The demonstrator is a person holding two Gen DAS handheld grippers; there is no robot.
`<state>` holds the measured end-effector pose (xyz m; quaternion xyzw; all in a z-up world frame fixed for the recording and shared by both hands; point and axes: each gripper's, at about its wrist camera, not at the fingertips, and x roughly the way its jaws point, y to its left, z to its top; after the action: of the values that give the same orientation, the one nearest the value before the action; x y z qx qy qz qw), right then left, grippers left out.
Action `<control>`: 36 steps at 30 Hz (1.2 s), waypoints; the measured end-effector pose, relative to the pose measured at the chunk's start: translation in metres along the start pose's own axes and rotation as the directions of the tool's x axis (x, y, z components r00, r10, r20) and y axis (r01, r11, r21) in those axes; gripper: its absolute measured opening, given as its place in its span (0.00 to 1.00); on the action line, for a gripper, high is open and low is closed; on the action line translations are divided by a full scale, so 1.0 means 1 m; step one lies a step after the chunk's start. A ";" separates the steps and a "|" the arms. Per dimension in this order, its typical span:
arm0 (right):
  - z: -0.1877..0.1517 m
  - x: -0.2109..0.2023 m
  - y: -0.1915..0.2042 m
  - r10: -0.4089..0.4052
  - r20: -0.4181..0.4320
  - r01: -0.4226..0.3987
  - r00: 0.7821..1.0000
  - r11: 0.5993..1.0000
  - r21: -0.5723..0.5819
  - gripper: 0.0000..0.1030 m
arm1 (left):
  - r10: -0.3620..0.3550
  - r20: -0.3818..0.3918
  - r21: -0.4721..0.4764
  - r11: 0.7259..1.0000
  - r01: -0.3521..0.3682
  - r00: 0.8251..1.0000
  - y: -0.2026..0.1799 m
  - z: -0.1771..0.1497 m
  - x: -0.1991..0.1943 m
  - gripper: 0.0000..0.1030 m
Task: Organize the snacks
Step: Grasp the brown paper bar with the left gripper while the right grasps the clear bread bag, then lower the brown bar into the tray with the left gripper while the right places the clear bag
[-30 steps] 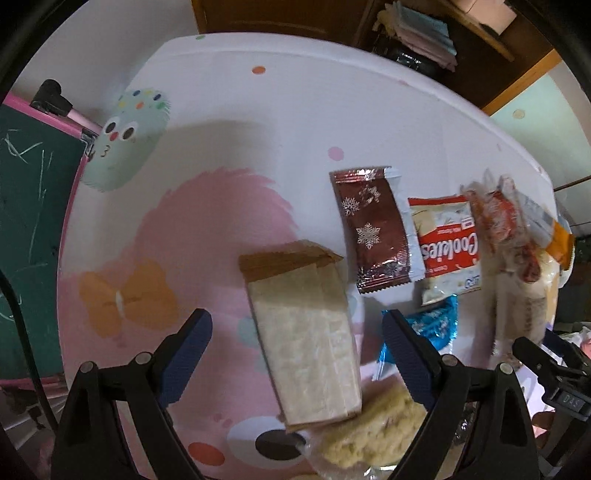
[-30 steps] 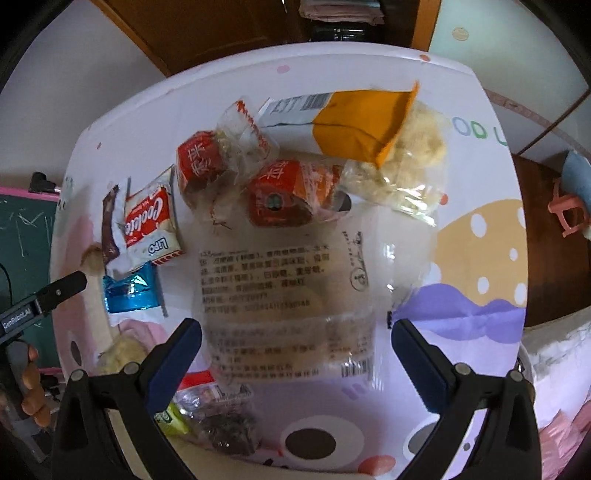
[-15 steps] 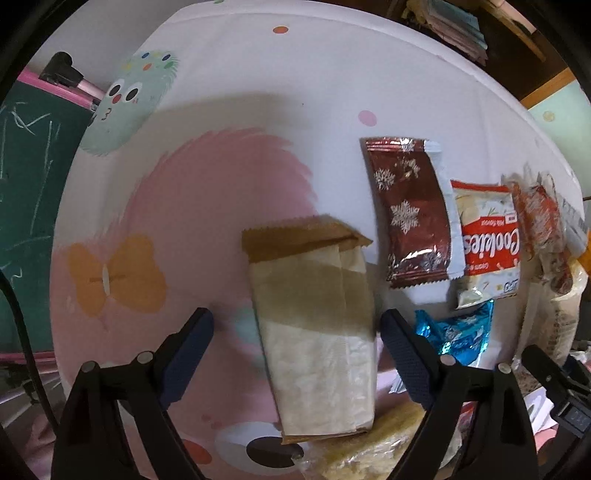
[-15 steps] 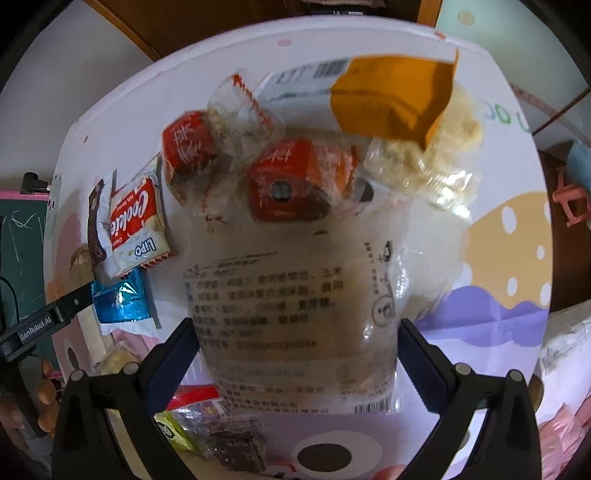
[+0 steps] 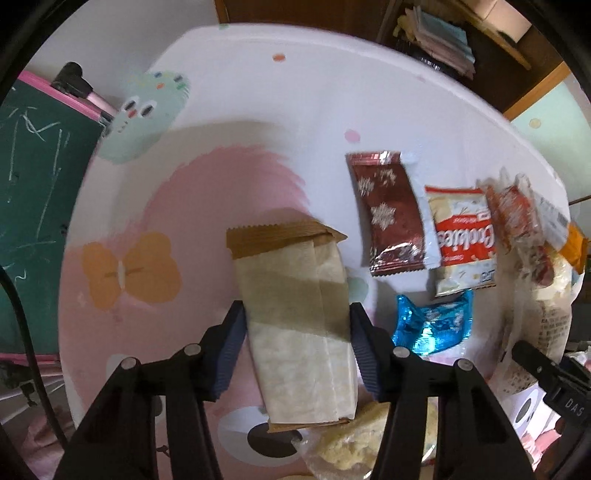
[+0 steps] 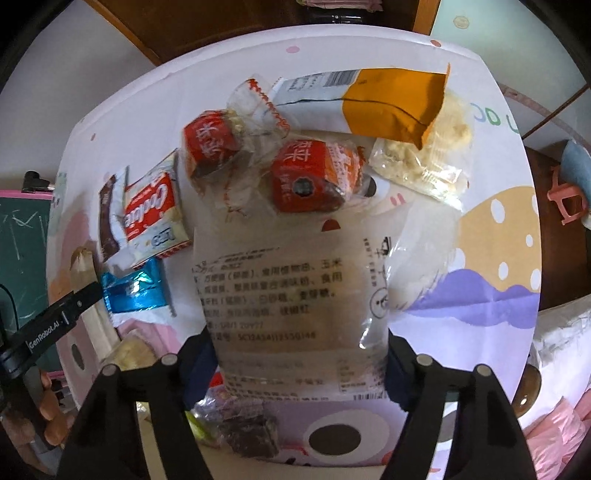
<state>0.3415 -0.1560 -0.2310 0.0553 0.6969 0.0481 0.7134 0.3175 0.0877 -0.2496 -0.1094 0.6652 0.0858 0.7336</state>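
My left gripper (image 5: 297, 350) is shut on a long beige wafer pack with a brown top seal (image 5: 295, 314), its blue pads pressing both sides. My right gripper (image 6: 299, 363) is shut on a large clear bag with printed text (image 6: 291, 295). On the cartoon tablecloth (image 5: 207, 122) lie a maroon snowflake packet (image 5: 388, 214), a red and white Cookies pack (image 5: 461, 243) and a blue foil packet (image 5: 432, 325). The right wrist view also shows two red-labelled clear packs (image 6: 306, 177), an orange and white packet (image 6: 369, 99) and a clear bag of pale pieces (image 6: 424, 155).
A green chalkboard with a pink frame (image 5: 33, 184) stands at the left table edge. A dark wooden cabinet with stacked papers (image 5: 439, 33) is behind the table. A clear bag of crumbly snack (image 5: 351, 443) and a dark chocolate pack (image 6: 247, 428) lie near the front edge.
Both grippers have closed from wide open: the left onto the beige wafer pack, the right onto the large clear bag. Both moved in closer to their packs.
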 end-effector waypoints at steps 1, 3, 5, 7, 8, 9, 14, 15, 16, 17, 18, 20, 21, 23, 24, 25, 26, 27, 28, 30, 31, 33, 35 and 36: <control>-0.002 -0.003 0.001 0.006 0.007 -0.006 1.000 1.000 0.001 0.72 | -0.004 0.018 0.003 1.000 0.004 1.000 0.000 -0.001 -0.009 0.52; -0.011 -0.016 -0.003 0.019 0.026 -0.019 0.999 1.000 -0.001 0.72 | -0.010 0.042 0.010 1.000 0.009 0.999 -0.002 0.000 -0.023 0.52; -0.017 -0.031 -0.002 0.036 0.047 -0.036 0.998 0.999 0.000 0.72 | -0.022 0.076 0.021 1.000 0.021 0.997 -0.002 -0.003 -0.045 0.52; -0.020 -0.042 0.000 0.046 0.065 -0.046 0.997 0.999 -0.001 0.72 | -0.040 0.101 0.027 0.999 0.037 0.994 -0.002 -0.009 -0.064 0.52; -0.022 -0.052 0.002 0.052 0.082 -0.052 0.995 0.999 -0.006 0.72 | -0.051 0.117 0.030 0.998 0.048 0.992 -0.003 -0.012 -0.077 0.52; -0.024 -0.060 0.003 0.056 0.094 -0.055 0.994 0.998 -0.010 0.72 | -0.060 0.127 0.034 0.998 0.056 0.990 -0.005 -0.014 -0.086 0.52; -0.037 -0.100 0.012 0.067 0.156 -0.060 0.986 0.997 -0.045 0.72 | -0.104 0.186 0.073 0.993 0.092 0.977 -0.006 -0.024 -0.131 0.52; -0.041 -0.108 0.014 0.071 0.167 -0.063 0.983 0.997 -0.052 0.72 | -0.113 0.197 0.082 0.992 0.098 0.974 0.000 -0.027 -0.138 0.52; -0.043 -0.114 0.014 0.074 0.175 -0.065 0.982 0.996 -0.057 0.72 | -0.121 0.209 0.093 0.990 0.103 0.970 0.001 -0.029 -0.146 0.52; -0.047 -0.122 0.017 0.077 0.188 -0.066 0.979 0.996 -0.064 0.72 | -0.129 0.225 0.107 0.988 0.107 0.966 -0.001 -0.037 -0.157 0.52; -0.052 -0.132 0.019 0.080 0.202 -0.067 0.976 0.995 -0.073 0.72 | -0.136 0.237 0.118 0.987 0.110 0.962 0.003 -0.039 -0.165 0.52; -0.063 -0.149 0.022 0.081 0.223 -0.064 0.972 0.995 -0.083 0.72 | -0.151 0.265 0.145 0.983 0.116 0.952 0.001 -0.051 -0.183 0.52; -0.068 -0.156 0.021 0.082 0.230 -0.063 0.970 0.994 -0.087 0.72 | -0.158 0.276 0.156 0.981 0.118 0.948 0.000 -0.056 -0.191 0.52; -0.080 -0.173 0.024 0.087 0.253 -0.064 0.964 0.993 -0.098 0.72 | -0.177 0.298 0.180 0.975 0.127 0.938 -0.002 -0.070 -0.209 0.52; -0.086 -0.178 0.025 0.091 0.262 -0.066 0.961 0.993 -0.102 0.72 | -0.187 0.308 0.192 0.973 0.132 0.933 -0.003 -0.078 -0.218 0.52; -0.092 -0.183 0.026 0.094 0.269 -0.068 0.959 0.992 -0.105 0.72 | -0.194 0.315 0.201 0.970 0.134 0.929 -0.003 -0.084 -0.226 0.52; -0.099 -0.190 0.026 0.100 0.281 -0.072 0.954 0.992 -0.109 0.72 | -0.200 0.320 0.207 0.969 0.137 0.926 -0.003 -0.089 -0.231 0.52; -0.105 -0.196 0.026 0.103 0.290 -0.074 0.952 0.991 -0.110 0.72 | -0.207 0.325 0.212 0.967 0.142 0.923 -0.002 -0.095 -0.236 0.52; -0.111 -0.202 0.026 0.107 0.298 -0.076 0.949 0.991 -0.114 0.72 | -0.220 0.330 0.220 0.964 0.152 0.918 -0.002 -0.102 -0.243 0.52; -0.124 -0.213 0.025 0.116 0.316 -0.082 0.942 0.990 -0.117 0.72 | -0.241 0.337 0.232 0.958 0.168 0.910 -0.001 -0.113 -0.252 0.53; -0.129 -0.216 0.025 0.121 0.324 -0.086 0.938 0.989 -0.120 0.72 | -0.257 0.341 0.242 0.953 0.180 0.904 0.000 -0.119 -0.258 0.53; -0.144 -0.228 0.024 0.129 0.346 -0.089 0.929 0.988 -0.130 0.72 | -0.284 0.348 0.262 0.945 0.198 0.893 0.001 -0.131 -0.268 0.53; -0.158 -0.237 0.023 0.135 0.365 -0.090 0.921 0.986 -0.138 0.72 | -0.300 0.359 0.284 0.937 0.203 0.884 0.001 -0.145 -0.277 0.53; -0.164 -0.241 0.023 0.141 0.373 -0.093 0.917 0.985 -0.142 0.72 | -0.305 0.364 0.292 0.935 0.203 0.880 0.002 -0.151 -0.281 0.53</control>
<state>0.1715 -0.1669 0.0073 0.0619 0.5358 0.1211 0.8333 0.1444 0.0533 0.0163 -0.0847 0.4849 -0.0739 0.8673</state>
